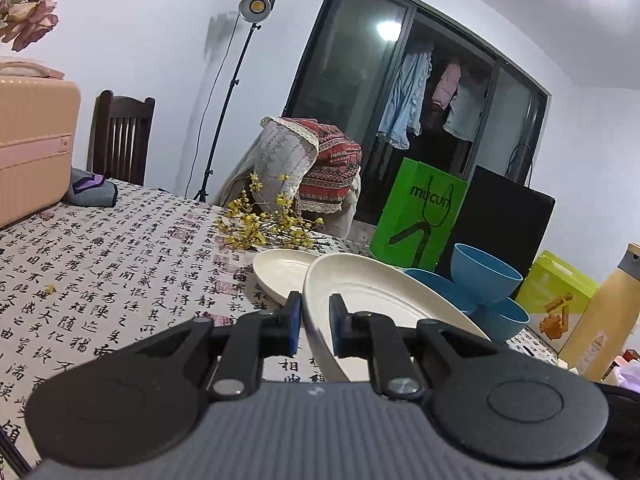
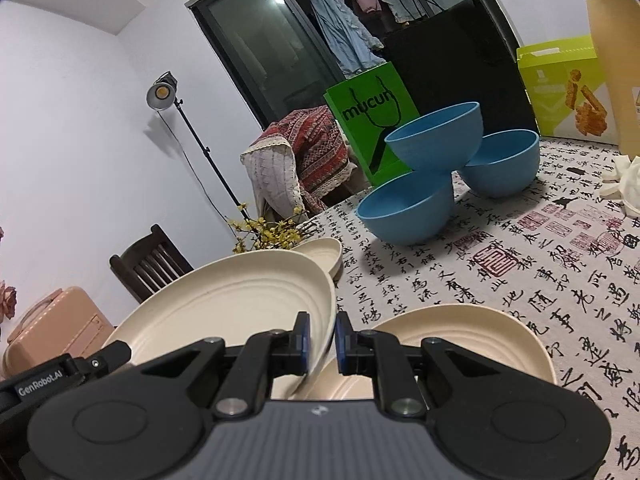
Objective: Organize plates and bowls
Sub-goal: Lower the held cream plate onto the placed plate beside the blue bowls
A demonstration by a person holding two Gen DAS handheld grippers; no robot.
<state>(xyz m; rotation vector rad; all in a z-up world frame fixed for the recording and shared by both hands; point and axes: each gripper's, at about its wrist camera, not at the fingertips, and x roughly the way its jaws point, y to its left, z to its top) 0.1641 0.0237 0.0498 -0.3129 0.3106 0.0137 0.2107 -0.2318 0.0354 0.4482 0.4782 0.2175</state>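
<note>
My left fingers (image 1: 315,326) were closed on the near rim of a cream plate (image 1: 376,300), which tilted up off the bench (image 1: 120,248); my right fingers (image 2: 321,344) were likewise clamped on the rim of a cream plate (image 2: 232,304), also raised and tilted, and whether both gripped 1 and the same plate I could not tell. In the right wrist view, a second cream plate (image 2: 472,332) lay flat on the bench just beneath and to the right of my right fingers, and a third plate (image 2: 324,250) lay farther back, partly hidden behind the raised one. In the left wrist view, a flat cream plate (image 1: 280,268) rested on the calligraphy-printed cloth just behind the held plate. 3 blue bowls (image 2: 436,140) stood farther back on the bench: 2 sat upright side by side and 1 perched tilted on their rims. Behind the bowls stood a green paper bag (image 2: 372,120) and a black bag (image 2: 460,68), and to the right a yellow-green box (image 2: 560,84) and a tan bottle (image 2: 612,60). Yellow flower sprigs (image 1: 260,224) lay near the far plate. A pink suitcase (image 1: 32,144) occupied the bench's left end, beside a dark wooden chair (image 1: 120,136).
</note>
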